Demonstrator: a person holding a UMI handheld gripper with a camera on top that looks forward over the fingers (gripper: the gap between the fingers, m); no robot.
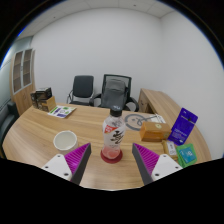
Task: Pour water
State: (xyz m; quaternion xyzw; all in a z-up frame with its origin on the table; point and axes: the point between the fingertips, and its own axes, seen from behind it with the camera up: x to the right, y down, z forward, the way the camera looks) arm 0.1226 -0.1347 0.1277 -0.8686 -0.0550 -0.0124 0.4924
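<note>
- Gripper view: the hand-held gripper [112, 160] is spread wide, its two fingers well apart, and it has hold of nothing.
- The purple pads [77, 157] on the inner faces of the fingers show plainly, with open space between them.
- A clear plastic bottle [113, 137] stands upright on the wooden bench [40, 135], just ahead of the fingers and roughly midway between them, touching neither.
- The bottle rests on a small red coaster [111, 154].
- A white bowl [64, 139] sits on the bench to the left of the bottle, a little apart from it.
- To the right of the bottle lies a tan box [154, 131], and beyond that a purple carton [183, 126] stands upright near the bench's right end.
- A green packet [186, 153] lies near the right finger.
- At the far left of the bench stands a dark box [43, 99], with an open book or papers [62, 111] beside it.
- Two black office chairs [116, 91] stand behind the bench against a white wall.
- A wooden cabinet [21, 72] is at the left of the room.
</note>
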